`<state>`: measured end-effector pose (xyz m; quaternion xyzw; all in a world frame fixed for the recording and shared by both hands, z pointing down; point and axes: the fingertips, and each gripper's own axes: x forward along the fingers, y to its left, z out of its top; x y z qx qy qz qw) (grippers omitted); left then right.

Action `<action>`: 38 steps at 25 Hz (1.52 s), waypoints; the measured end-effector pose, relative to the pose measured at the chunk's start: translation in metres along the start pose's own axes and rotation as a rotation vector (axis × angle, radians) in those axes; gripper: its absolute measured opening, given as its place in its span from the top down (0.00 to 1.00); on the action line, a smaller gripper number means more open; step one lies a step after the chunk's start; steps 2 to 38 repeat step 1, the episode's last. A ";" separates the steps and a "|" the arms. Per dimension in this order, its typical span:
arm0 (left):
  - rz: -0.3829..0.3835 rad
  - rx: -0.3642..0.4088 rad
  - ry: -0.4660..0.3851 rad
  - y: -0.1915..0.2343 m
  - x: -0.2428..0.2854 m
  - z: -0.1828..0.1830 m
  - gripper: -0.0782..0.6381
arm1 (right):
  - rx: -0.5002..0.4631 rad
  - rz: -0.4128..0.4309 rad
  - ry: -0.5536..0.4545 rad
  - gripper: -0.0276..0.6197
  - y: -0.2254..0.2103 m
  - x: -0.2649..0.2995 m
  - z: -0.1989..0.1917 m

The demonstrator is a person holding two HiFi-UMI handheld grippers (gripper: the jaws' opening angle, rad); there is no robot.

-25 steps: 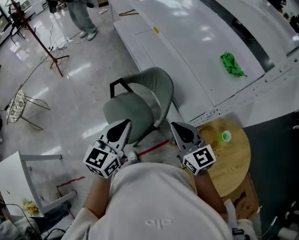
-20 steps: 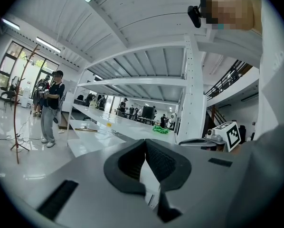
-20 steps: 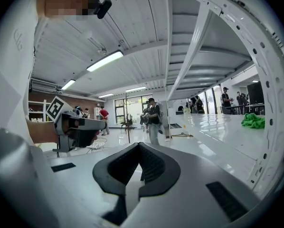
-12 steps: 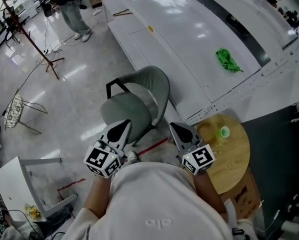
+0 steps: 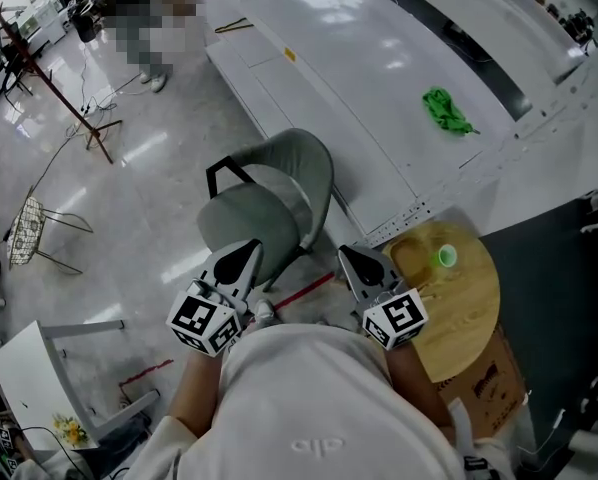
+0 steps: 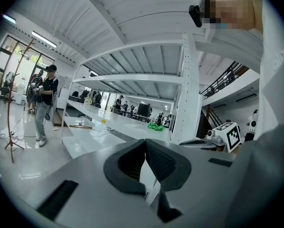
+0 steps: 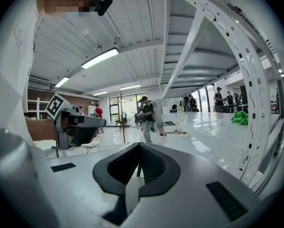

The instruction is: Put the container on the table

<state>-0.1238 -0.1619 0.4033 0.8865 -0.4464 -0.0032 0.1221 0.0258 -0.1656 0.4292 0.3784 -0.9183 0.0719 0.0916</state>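
We hold the left tongs (image 5: pixel 243 255) and the right tongs (image 5: pixel 355 261) close before our chest, each pair pressed together with nothing between, a grey chair (image 5: pixel 279 193) just ahead. The small green container (image 5: pixel 446 258) stands on the round wooden worktop (image 5: pixel 474 308), near the right tongs on their right side, while a green cloth (image 5: pixel 444 110) lies well apart on the long white worktop (image 5: pixel 359 78)

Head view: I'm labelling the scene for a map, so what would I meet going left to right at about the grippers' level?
Wire chair → left gripper → right gripper → green cup.
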 end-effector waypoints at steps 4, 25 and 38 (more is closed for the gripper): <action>-0.001 0.000 0.001 -0.001 0.001 0.000 0.87 | 0.001 -0.001 0.002 0.92 0.000 -0.001 -0.001; -0.001 0.000 0.001 -0.001 0.001 0.000 0.87 | 0.001 -0.001 0.002 0.92 0.000 -0.001 -0.001; -0.001 0.000 0.001 -0.001 0.001 0.000 0.87 | 0.001 -0.001 0.002 0.92 0.000 -0.001 -0.001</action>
